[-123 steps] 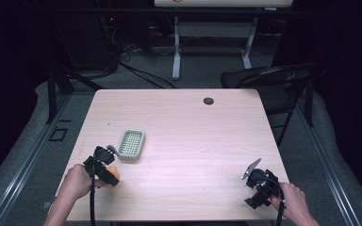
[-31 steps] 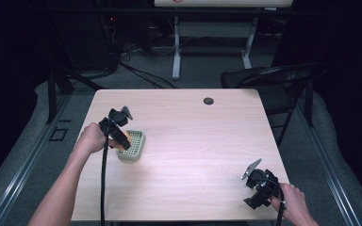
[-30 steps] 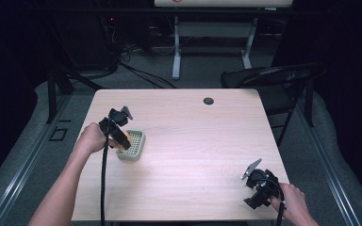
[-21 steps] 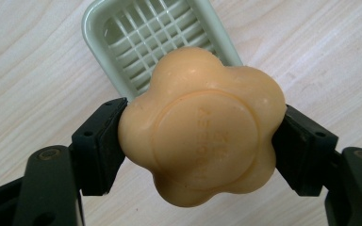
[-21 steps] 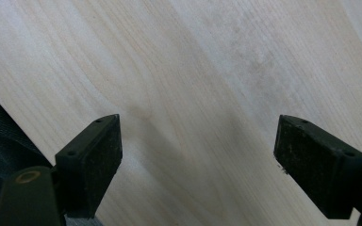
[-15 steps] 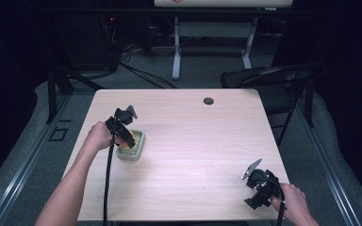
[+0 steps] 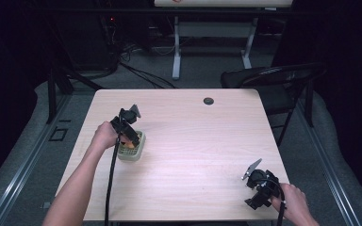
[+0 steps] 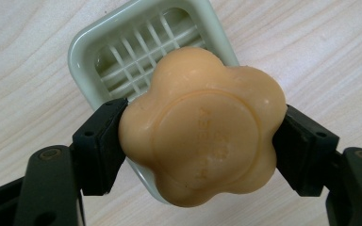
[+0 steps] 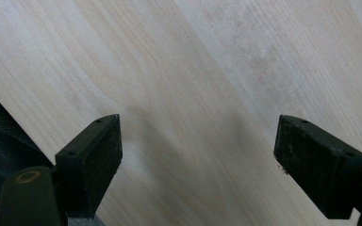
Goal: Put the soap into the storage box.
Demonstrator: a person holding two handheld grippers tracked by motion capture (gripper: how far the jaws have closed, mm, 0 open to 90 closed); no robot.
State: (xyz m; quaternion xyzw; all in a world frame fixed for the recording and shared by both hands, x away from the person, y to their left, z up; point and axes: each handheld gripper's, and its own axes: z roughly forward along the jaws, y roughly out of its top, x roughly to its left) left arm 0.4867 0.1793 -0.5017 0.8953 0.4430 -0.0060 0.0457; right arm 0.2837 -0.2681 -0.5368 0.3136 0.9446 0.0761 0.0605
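A flower-shaped orange soap point(image 8: 201, 125) is clamped between the two black pads of my left gripper point(image 8: 198, 146). It hangs just above a pale green soap dish point(image 8: 141, 42) with a slatted bottom. From above, the left gripper point(image 7: 129, 133) stands over the soap dish point(image 7: 133, 149) at the table's left side, and the orange soap point(image 7: 129, 142) shows at the dish's top. My right gripper point(image 7: 259, 188) rests near the table's front right corner. Its pads point(image 9: 92, 157) stand wide apart over bare wood, with nothing between them.
The light wooden table point(image 7: 193, 141) has a small black grommet point(image 7: 209, 100) near its far edge. A black chair point(image 7: 273, 82) stands behind the right corner. The table's edge and dark floor point(image 9: 0, 150) show at the left of the right gripper view.
The left hand has carried the soap rightward and down, from beside the dish to right over it. The right gripper has stayed put.
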